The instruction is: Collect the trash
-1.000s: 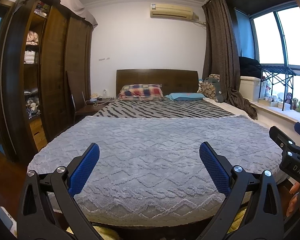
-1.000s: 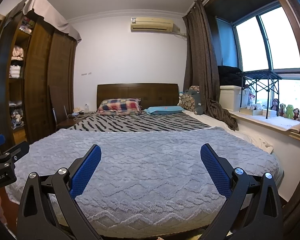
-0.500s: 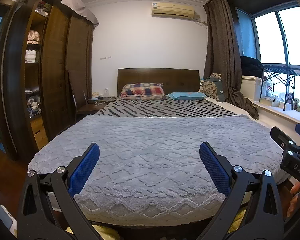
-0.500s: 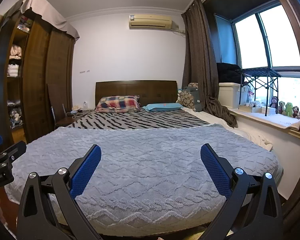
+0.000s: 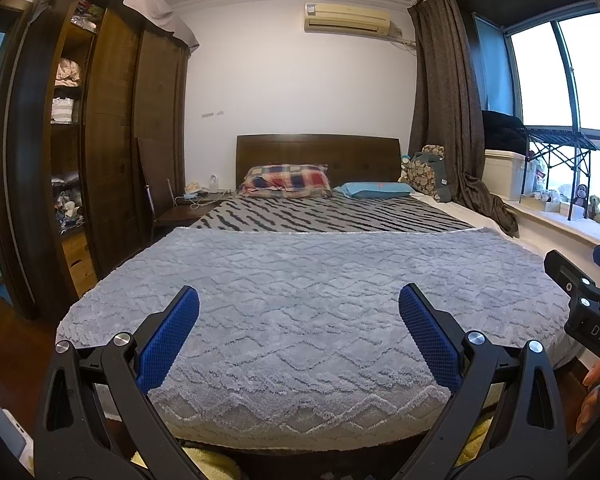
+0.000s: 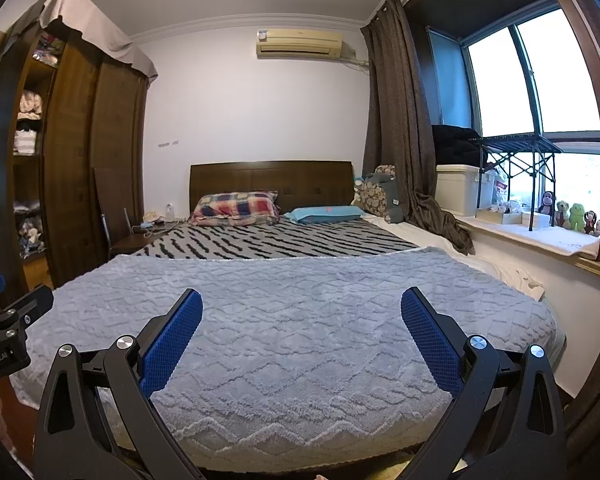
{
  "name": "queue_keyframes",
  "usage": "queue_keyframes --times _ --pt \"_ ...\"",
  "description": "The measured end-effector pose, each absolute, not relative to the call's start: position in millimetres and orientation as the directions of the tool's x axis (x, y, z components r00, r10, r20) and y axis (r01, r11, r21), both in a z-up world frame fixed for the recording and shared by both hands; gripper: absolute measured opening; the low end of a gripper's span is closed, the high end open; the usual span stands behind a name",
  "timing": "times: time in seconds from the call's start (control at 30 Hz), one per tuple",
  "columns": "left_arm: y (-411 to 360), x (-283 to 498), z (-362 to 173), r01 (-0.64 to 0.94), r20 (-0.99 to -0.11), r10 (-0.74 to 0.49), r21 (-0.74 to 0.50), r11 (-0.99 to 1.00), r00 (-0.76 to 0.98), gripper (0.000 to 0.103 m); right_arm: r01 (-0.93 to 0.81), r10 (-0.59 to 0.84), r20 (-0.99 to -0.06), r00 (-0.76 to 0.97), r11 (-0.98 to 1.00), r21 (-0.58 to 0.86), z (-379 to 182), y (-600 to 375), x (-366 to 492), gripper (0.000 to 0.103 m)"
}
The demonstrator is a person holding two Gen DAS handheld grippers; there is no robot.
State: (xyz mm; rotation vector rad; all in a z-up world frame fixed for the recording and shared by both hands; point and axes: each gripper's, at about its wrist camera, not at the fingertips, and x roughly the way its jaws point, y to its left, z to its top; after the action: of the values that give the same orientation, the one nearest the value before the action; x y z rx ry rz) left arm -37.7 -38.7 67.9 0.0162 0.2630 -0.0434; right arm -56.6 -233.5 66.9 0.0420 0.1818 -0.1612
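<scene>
Ahead of both grippers lies a big bed with a fluffy grey blanket (image 5: 308, 304) spread over its near half. Both tools are held side by side at the foot of the bed. The left gripper (image 5: 299, 312) has its blue fingers spread wide and holds nothing. The right gripper (image 6: 301, 314) is spread wide too, and it is empty as well. Its black frame also shows at the right edge of the left view. No trash shows anywhere on the blanket, so I cannot tell where the trash is yet. Farther ahead of the grippers lies a striped sheet (image 6: 276, 242), and past it a plaid pillow (image 6: 236, 208) and a blue pillow (image 6: 326, 214) rest by the wooden headboard (image 5: 318, 152). Off to the left of the grippers stands a tall wooden wardrobe (image 5: 112, 132), and a small bedside table (image 6: 140, 236) with little things on it sits beside the bed. Those little things are too small to name. To the right of the grippers a window sill (image 6: 540, 236) holds some toy animals (image 6: 572, 216). The job looks like it is only starting, and the step now is most likely to look for trash. A good way is to turn the grippers slowly and look low, near the floor and the bedside table. Keeping the fingers wide helps, so they are ready to close on the first scrap. Soft toys and clothes should be left alone, because they do not look like trash.
</scene>
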Motion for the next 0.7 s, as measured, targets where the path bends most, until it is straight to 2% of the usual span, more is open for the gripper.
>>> queue_keyframes --times 0.7 --pt "-41.0 -34.6 62.3 0.045 -0.271 -0.040 0.010 0.999 0.962 0.095 0.160 -0.154 -0.185 0.971 0.987 0.019 67.7 -228.5 -55.4 0.100"
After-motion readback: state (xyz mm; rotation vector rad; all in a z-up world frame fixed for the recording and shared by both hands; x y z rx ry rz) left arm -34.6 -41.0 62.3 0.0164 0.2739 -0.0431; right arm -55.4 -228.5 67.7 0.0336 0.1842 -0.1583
